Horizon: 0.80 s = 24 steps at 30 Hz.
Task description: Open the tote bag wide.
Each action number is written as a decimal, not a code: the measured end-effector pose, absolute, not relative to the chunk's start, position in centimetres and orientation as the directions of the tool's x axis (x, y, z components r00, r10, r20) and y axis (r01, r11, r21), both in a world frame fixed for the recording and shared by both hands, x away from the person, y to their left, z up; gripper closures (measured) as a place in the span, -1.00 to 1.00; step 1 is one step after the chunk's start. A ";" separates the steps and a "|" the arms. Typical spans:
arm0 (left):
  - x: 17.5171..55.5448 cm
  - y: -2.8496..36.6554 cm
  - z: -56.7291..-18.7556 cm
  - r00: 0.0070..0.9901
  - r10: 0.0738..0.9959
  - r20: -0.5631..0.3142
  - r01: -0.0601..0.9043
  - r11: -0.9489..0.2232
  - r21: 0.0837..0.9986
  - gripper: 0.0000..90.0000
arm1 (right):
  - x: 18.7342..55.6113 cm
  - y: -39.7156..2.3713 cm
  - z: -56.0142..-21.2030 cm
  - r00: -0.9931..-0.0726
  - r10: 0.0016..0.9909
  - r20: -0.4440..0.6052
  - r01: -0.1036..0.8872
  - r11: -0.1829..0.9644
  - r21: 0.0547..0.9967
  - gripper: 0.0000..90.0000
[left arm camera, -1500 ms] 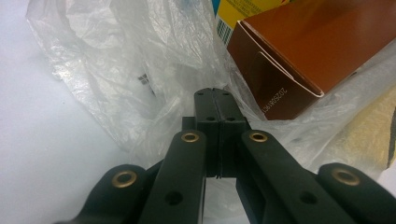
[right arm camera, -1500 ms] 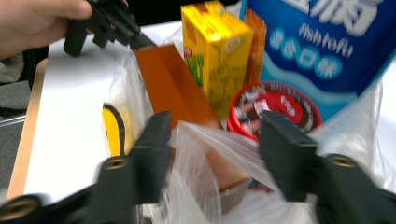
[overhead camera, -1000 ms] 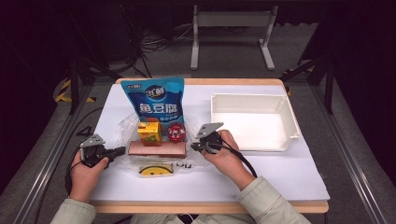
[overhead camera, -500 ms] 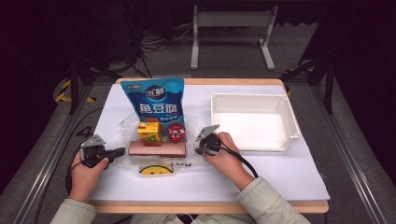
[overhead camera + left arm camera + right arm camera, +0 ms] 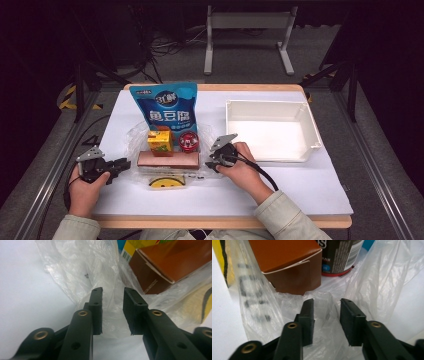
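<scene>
A clear plastic bag (image 5: pixel 131 142) lies spread on the white table under a brown box (image 5: pixel 168 159), a yellow juice carton (image 5: pixel 160 141) and a red-topped can (image 5: pixel 189 141). A blue snack pouch (image 5: pixel 167 107) stands behind them, and a flat yellow smiley pack (image 5: pixel 167 182) lies in front. My left gripper (image 5: pixel 119 165) is at the bag's left edge. Its jaws have just been opening, and loose film (image 5: pixel 112 305) sits between the parted pads. My right gripper (image 5: pixel 212 160) is at the bag's right edge, its jaws also just opening around a fold of film (image 5: pixel 324 302) near the brown box (image 5: pixel 287 262).
An empty white tray (image 5: pixel 312 130) stands at the right of the table (image 5: pixel 280 185), close behind the right hand. Metal rails run along both sides of the table. Dark floor with cables and a stand lies beyond the far edge.
Both pairs of jaws look slightly wider apart at the bag's edges. The hands and the items on the bag have kept their places.
</scene>
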<state>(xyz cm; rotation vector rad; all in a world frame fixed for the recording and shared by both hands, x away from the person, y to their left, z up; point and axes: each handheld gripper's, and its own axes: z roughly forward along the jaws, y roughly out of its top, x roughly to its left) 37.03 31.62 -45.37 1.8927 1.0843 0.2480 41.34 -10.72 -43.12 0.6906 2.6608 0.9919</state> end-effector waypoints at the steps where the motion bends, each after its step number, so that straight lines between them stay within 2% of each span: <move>1: 36.9 31.7 -45.3 0.595 0.765 -0.246 0.576 -0.192 0.795 0.53 | 41.3 -10.8 -43.0 -0.865 0.500 -0.036 0.351 0.655 0.670 0.31; 5: 36.5 31.9 -45.2 0.594 0.765 -0.247 0.558 -0.171 0.812 0.43 | 41.0 -11.0 -42.1 -0.868 0.496 -0.031 0.329 0.620 0.712 0.19; 7: 36.5 32.0 -45.1 0.596 0.762 -0.251 0.548 -0.158 0.821 0.38 | 40.8 -11.0 -41.7 -0.868 0.496 -0.016 0.327 0.596 0.733 0.06; 13: 36.4 31.7 -44.9 0.618 0.749 -0.237 0.521 -0.165 0.837 0.33 | 40.2 -11.6 -40.1 -0.864 0.504 0.019 0.318 0.515 0.796 -0.15; 24: 36.1 31.6 -44.5 0.625 0.745 -0.231 0.508 -0.165 0.845 0.26 | 39.7 -12.1 -38.1 -0.877 0.479 0.038 0.283 0.452 0.846 -0.15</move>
